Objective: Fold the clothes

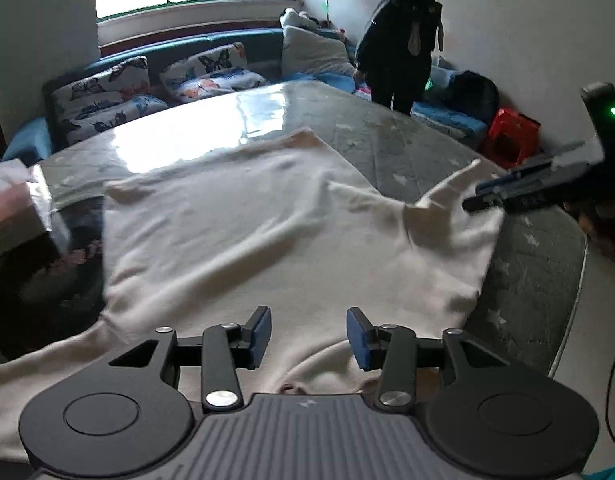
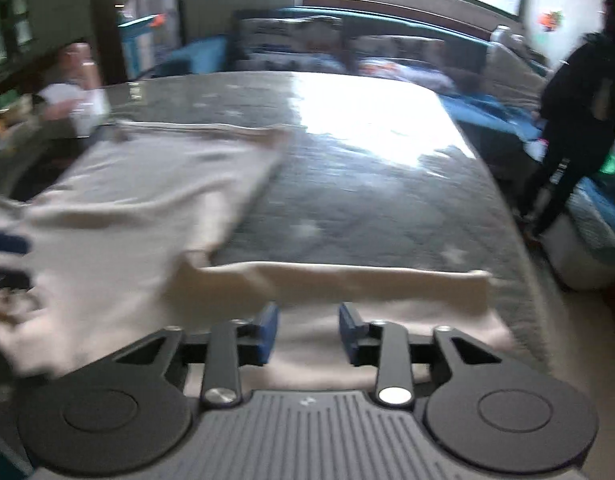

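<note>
A white long-sleeved shirt [image 1: 235, 216] lies spread on a grey star-patterned table [image 1: 407, 136]. My left gripper [image 1: 309, 334] hovers open over the shirt's near end, just beyond the collar [image 1: 291, 388], with only flat cloth below its blue pads. One sleeve [image 1: 447, 192] rises at the right, where my right gripper [image 1: 473, 196] comes in beside its tip. In the right wrist view, my right gripper [image 2: 308, 332] stands open above the shirt's edge, and a sleeve [image 2: 347, 280] stretches flat across just beyond it. The shirt's body [image 2: 139, 184] is blurred at the left.
A person in dark clothes [image 1: 403, 40] stands past the table's far right corner. A blue sofa with butterfly cushions [image 1: 107, 96] runs behind the table. A red stool [image 1: 511, 136] sits on the floor at right. Pale items [image 1: 15, 200] lie at the table's left edge.
</note>
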Demonstrator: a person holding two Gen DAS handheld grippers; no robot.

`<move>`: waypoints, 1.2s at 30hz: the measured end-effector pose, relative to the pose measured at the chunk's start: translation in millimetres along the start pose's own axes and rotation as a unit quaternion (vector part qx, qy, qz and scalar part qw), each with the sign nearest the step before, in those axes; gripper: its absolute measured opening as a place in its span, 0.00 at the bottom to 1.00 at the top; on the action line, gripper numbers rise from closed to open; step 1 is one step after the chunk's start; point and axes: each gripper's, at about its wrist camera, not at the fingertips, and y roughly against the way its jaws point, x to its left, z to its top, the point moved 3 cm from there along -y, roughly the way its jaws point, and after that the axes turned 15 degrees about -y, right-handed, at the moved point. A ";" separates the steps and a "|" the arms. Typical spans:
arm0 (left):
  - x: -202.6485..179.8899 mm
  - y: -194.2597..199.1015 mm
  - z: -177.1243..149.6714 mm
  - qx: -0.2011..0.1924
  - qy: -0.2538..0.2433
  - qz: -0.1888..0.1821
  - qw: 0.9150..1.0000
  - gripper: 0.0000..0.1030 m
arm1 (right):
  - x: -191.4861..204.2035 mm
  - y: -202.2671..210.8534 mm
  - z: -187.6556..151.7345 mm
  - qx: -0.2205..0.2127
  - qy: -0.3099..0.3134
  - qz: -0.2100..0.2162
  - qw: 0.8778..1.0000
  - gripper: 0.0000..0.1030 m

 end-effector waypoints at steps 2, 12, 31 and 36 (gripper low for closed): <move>-5.3 -6.3 -2.0 0.006 -0.002 -0.004 1.000 0.45 | -20.2 -7.4 -1.5 0.003 -0.023 -0.021 1.000 0.34; -11.8 -7.0 -5.8 -0.001 -0.008 -0.007 1.000 0.53 | -77.8 -5.3 9.4 -0.024 -0.115 -0.078 0.990 0.51; -7.6 -8.5 -8.1 -0.009 0.003 -0.011 1.000 0.64 | -83.1 -2.0 11.5 -0.035 -0.179 -0.072 0.981 0.02; -8.0 -7.1 -7.8 -0.009 0.005 -0.006 1.000 0.66 | -88.8 -8.8 11.1 -0.029 -0.183 -0.074 0.980 0.09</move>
